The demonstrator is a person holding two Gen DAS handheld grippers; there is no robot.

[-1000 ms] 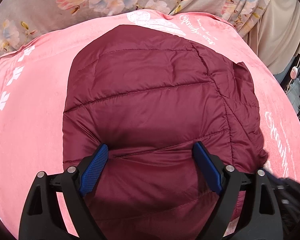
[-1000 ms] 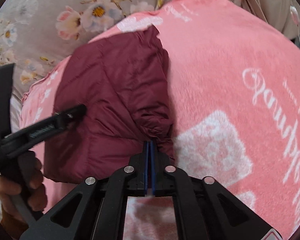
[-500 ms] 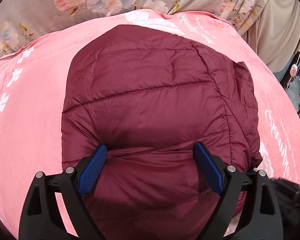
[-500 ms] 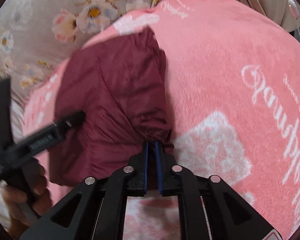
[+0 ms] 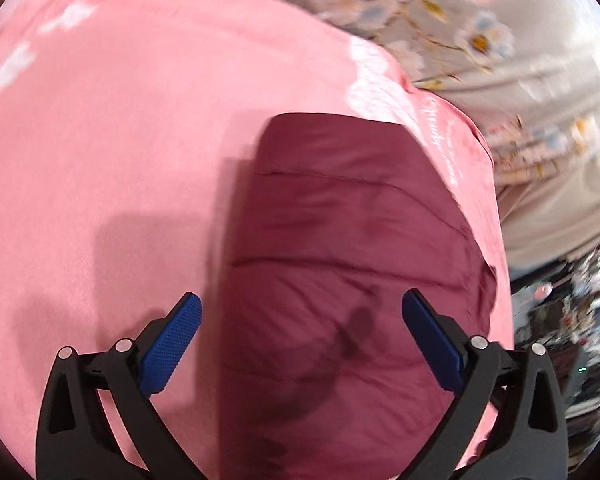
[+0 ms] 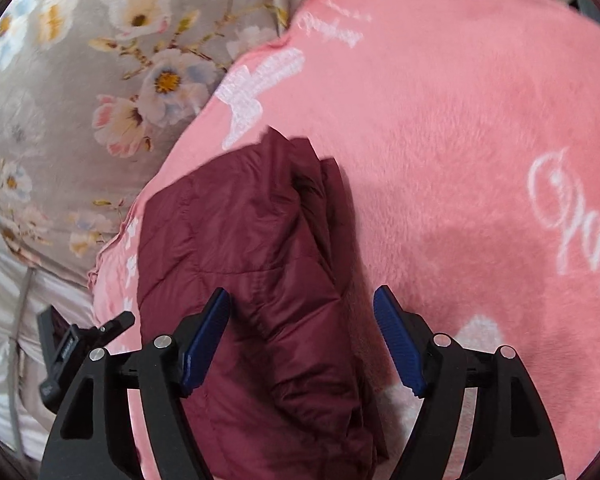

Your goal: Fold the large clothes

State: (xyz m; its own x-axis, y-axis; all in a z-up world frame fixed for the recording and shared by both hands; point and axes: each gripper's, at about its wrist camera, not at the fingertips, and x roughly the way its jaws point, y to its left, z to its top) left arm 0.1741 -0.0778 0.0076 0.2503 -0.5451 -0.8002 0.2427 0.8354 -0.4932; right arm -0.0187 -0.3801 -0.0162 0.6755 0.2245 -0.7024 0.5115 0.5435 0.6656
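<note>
A dark red quilted puffer jacket (image 5: 340, 264) lies folded into a compact block on a pink blanket (image 5: 100, 140). My left gripper (image 5: 300, 320) is open and empty, its blue pads spread over the jacket's near end. In the right wrist view the jacket (image 6: 252, 248) shows as a stacked fold with its layered edge facing right. My right gripper (image 6: 302, 320) is open and empty above the jacket's near right edge. Part of the left gripper's black body (image 6: 80, 340) shows at the lower left of that view.
The pink blanket (image 6: 460, 140) carries white script and motifs and covers a bed. A grey floral sheet (image 5: 480, 40) lies beyond it and also shows in the right wrist view (image 6: 100, 80). Dark room clutter (image 5: 572, 340) lies past the bed's right edge.
My right gripper was shut on the jacket's edge; it has opened and let go. My left gripper swung left, so the jacket now sits right of centre in its blurred view.
</note>
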